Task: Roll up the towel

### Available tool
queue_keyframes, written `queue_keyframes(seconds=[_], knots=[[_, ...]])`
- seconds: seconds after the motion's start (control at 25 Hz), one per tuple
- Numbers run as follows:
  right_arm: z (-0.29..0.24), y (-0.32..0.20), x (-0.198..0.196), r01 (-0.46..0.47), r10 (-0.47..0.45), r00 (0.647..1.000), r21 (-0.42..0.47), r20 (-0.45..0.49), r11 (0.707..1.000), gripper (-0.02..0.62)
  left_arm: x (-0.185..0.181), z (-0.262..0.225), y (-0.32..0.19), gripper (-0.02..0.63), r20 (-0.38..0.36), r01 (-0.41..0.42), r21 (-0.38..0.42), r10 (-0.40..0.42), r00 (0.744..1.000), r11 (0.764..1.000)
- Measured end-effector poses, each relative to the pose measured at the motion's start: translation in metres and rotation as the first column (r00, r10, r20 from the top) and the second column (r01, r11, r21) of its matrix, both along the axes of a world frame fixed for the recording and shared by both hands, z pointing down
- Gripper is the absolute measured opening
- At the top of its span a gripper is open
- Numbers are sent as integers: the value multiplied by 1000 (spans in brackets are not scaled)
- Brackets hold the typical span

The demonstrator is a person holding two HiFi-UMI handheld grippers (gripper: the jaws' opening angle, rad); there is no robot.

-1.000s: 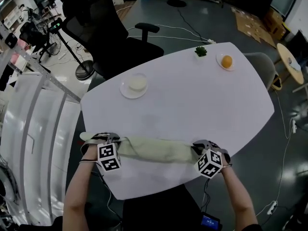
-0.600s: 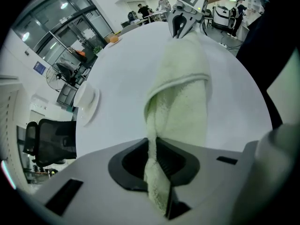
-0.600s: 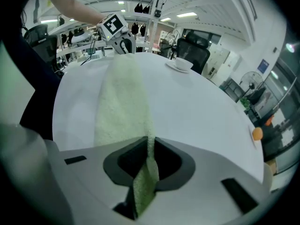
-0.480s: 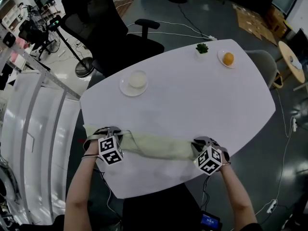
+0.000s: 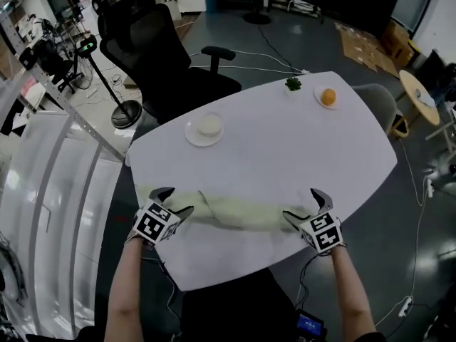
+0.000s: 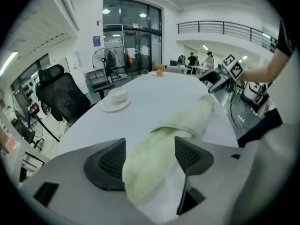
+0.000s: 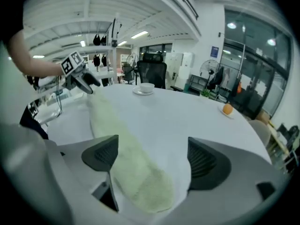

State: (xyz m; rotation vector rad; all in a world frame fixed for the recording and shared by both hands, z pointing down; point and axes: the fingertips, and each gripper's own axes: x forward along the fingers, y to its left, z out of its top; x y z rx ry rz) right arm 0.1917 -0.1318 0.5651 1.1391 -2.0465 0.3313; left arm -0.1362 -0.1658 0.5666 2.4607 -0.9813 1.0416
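Left gripper (image 5: 174,199), right gripper (image 5: 303,204): jaws had just opened wide; towel (image 5: 235,211) ends lay loose between them, by table (image 5: 285,141) near edge. Probably best: regrip level, roll together.

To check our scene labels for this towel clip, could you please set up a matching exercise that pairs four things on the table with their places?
Things:
1 towel
2 orange
3 cup
4 small plant

Places:
A on a plate near the far right corner
B at the far edge, just left of that plate
C on a saucer, left half of the table
D rolled, lying along the near edge

Pairs: 1-D, 2-A, 3-C, 4-B
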Motion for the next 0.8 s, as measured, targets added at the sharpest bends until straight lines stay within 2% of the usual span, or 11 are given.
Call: queue_keyframes(seconds=[0.16,0.28,0.36,0.48,0.56,0.64,0.8], knots=[[-23,25,-22,-63,64,982,-15,176,998,499,3,-28,20,354,-172,63,12,-60,983,998],[-43,48,-50,-99,105,928,-34,357,995,503,6,-46,39,356,-274,100,39,-86,958,994],[-56,63,-66,-113,116,890,-35,441,993,503,13,-58,53,356,-347,122,39,-101,932,992],[-66,90,-88,-118,118,844,-34,523,992,503,23,-69,80,354,-456,144,8,-125,881,989],[-66,108,-99,-125,129,813,-46,568,991,499,28,-72,97,354,-499,159,0,-137,856,987],[-70,121,-108,-137,136,788,-44,600,990,477,30,-75,110,354,-517,179,7,-150,843,984],[-87,130,-118,-168,131,770,0,625,986,472,39,-83,128,345,-510,210,48,-157,846,976]])
